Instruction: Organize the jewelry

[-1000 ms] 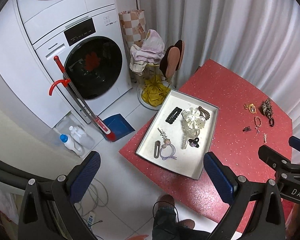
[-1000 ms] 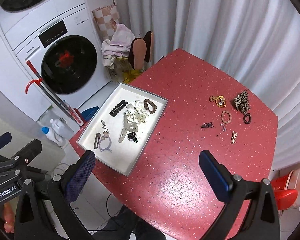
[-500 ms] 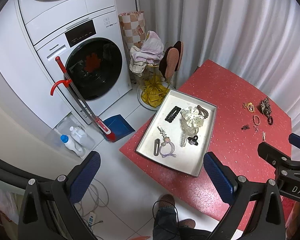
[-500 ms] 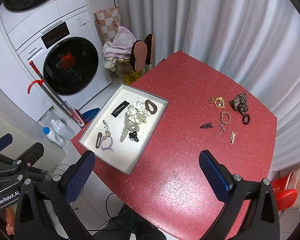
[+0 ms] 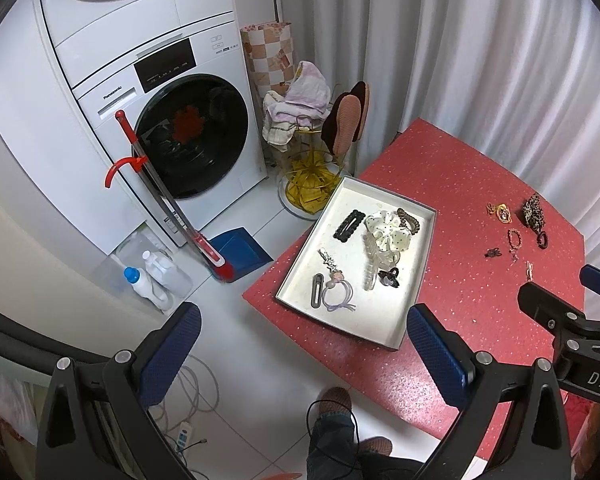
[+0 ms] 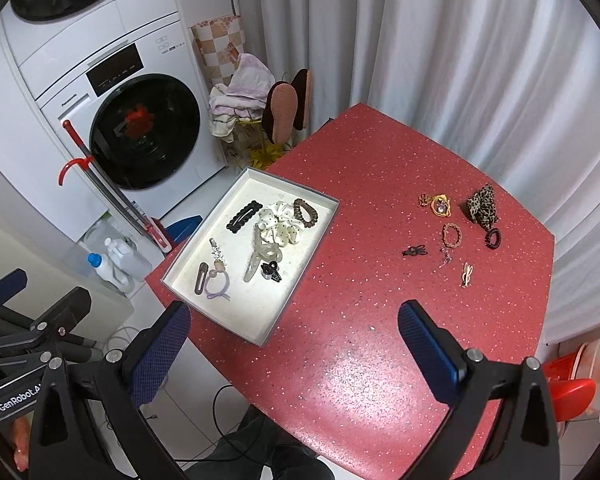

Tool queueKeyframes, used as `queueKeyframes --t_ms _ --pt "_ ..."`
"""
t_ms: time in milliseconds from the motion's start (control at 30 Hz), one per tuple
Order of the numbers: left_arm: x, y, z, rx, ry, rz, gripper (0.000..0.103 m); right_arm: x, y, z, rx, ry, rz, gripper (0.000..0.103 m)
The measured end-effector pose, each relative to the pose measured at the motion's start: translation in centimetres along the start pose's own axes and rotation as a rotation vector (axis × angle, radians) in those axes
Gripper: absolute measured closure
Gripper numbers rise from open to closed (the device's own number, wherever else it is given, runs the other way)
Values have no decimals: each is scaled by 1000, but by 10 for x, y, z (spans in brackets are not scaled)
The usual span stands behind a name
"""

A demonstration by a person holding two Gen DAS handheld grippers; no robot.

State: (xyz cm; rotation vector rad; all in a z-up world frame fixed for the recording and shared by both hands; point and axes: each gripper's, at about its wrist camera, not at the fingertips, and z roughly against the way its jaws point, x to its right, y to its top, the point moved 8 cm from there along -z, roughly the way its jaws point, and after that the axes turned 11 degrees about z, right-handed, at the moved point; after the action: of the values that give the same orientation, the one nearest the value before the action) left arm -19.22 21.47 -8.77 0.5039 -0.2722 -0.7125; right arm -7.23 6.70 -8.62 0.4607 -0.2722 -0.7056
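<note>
Both grippers are hanging high above the red table (image 6: 364,184), well clear of everything on it. Left gripper (image 5: 300,344): jaws standing wide apart, nothing between the blue pads (image 5: 436,350). Right gripper (image 6: 294,340): jaws likewise spread wide, holding nothing.

The grey tray (image 6: 278,322) is sitting at the table's left edge, one corner reaching the near-left corner of the tabletop. Lying inside it: a black snap clip (image 6: 244,216) toward the far-left wall, a white dotted scrunchie (image 6: 280,224) mid-tray, a brown coil tie (image 6: 306,212) near the far-right corner, a clear claw clip (image 6: 258,258), a small black clip (image 6: 271,271) just beside it, and a lilac hair tie (image 6: 216,286) with a grey clip (image 6: 201,278) toward the near-left wall.

Loose pieces are lying toward the table's right edge, well apart from the tray: a leopard scrunchie (image 6: 482,206), a black coil tie (image 6: 493,239) just beside it, a yellow ring piece (image 6: 440,205), a beaded bracelet (image 6: 452,235), a tiny black clip (image 6: 414,251), and a pale pin (image 6: 467,275).
</note>
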Motion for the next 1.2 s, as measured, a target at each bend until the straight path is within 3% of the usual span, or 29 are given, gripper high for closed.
queueKeyframes --t_ms 1200 --pt "-1 -3 2 1 2 0 0 -3 -2 0 1 1 0 0"
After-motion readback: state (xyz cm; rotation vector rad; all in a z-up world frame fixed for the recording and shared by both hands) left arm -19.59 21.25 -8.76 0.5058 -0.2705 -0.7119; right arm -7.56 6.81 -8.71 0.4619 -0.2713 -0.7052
